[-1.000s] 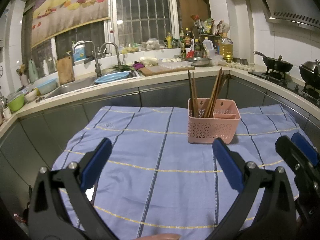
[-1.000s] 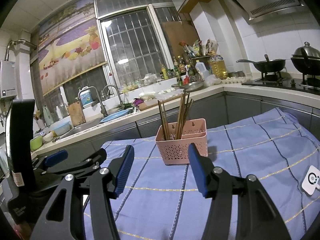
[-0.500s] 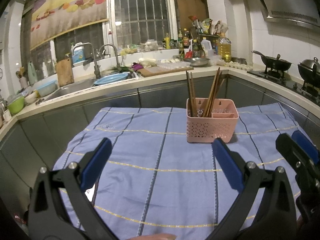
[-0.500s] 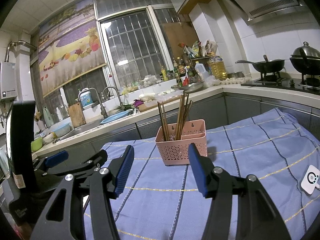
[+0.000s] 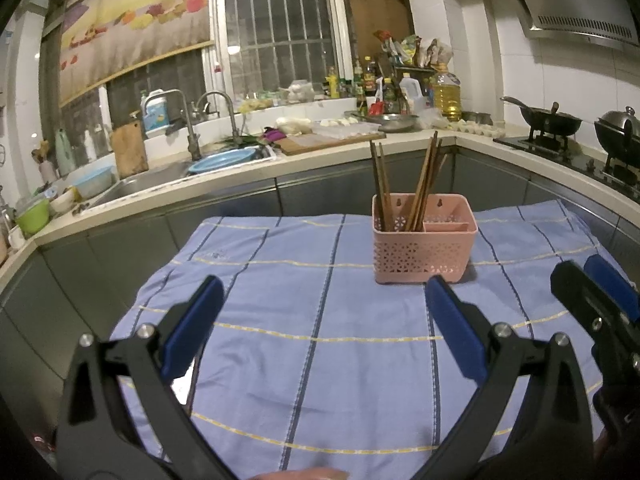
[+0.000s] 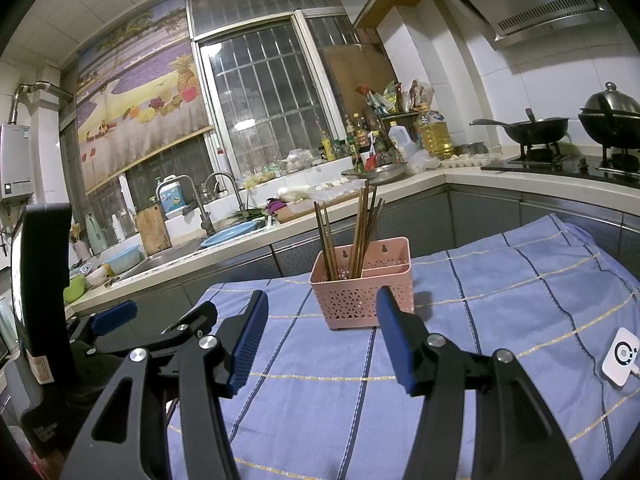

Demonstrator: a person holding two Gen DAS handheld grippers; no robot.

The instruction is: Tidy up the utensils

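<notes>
Both tongs — left (image 5: pixel 320 308), right (image 6: pixel 320 332) — gaped, empty, short of the pink perforated plastic basket (image 5: pixel 425 252) holding brown wooden chopsticks (image 5: pixel 420 184).

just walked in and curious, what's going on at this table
A person holds two claws over a blue striped tablecloth, both open and empty: the left claw and the right claw. Brown wooden chopsticks stand in the larger compartment of a pink perforated plastic basket. Nothing is being gripped.

Home kitchen: sink (image 5: pixel 132 186) w/ taps, gas hob (image 5: pixel 568 152), wok (image 6: pixel 524 128), range hood (image 6: pixel 520 4).
</notes>
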